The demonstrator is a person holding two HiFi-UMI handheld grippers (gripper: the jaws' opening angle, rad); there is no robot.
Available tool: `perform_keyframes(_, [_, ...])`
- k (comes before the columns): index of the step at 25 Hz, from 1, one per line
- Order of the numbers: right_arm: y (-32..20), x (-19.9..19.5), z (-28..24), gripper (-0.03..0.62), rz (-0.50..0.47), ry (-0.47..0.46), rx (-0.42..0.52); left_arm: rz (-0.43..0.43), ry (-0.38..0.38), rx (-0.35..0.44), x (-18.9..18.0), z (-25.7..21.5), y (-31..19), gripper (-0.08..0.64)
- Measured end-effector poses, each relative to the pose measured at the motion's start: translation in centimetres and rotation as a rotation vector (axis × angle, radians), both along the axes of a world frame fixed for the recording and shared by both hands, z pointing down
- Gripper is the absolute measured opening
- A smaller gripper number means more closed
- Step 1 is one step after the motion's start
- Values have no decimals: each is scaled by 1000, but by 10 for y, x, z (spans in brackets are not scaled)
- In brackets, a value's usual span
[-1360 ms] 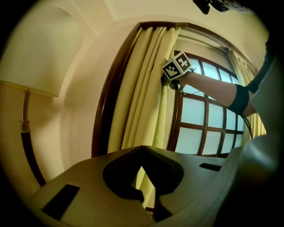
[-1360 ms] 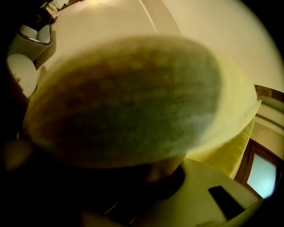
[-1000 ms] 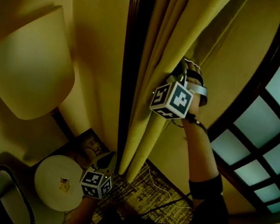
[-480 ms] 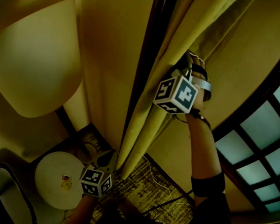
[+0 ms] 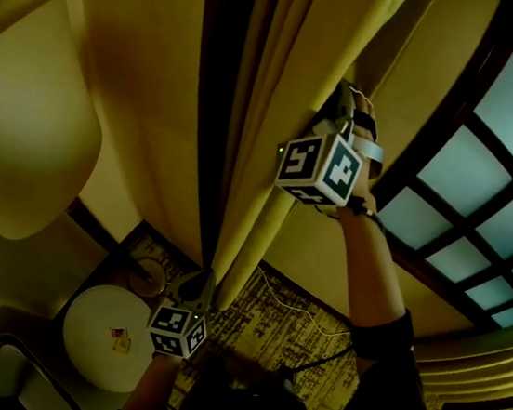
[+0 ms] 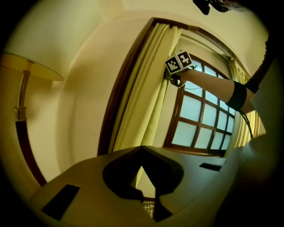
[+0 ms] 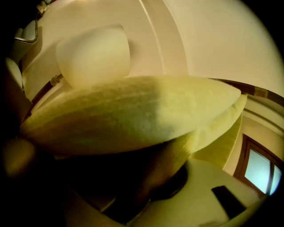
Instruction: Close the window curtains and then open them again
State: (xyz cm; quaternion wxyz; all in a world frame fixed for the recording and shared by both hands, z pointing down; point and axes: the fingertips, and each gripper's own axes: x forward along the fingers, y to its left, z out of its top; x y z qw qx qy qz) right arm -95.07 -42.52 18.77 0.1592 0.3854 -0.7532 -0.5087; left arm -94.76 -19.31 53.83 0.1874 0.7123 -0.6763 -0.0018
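Your right arm reaches up; right gripper (image 5: pixel 345 97) jaws have just been opening, a curtain (image 5: pixel 272 89) fold between them. The curtain hangs vertically. Left gripper (image 5: pixel 197 282) sits low, closed and empty.

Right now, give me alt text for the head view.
A raised right gripper has a fold of the gathered yellow curtain between its jaws, which have just been opening, beside a paned window. The shut left gripper hangs low near a round table.
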Motion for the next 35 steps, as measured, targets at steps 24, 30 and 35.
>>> perform_keyframes(24, [62,364,17,260,-50,-509,-306,214,-135,-45,241,-5,0,0])
perform_keyframes(30, [99,459,72,253,-5,-446,-388,251,-173,-18,321,-19,18,0])
perform_keyframes(35, [136,566,162,204,98,-460,-588,288,-193,-10,386,-21,33,0])
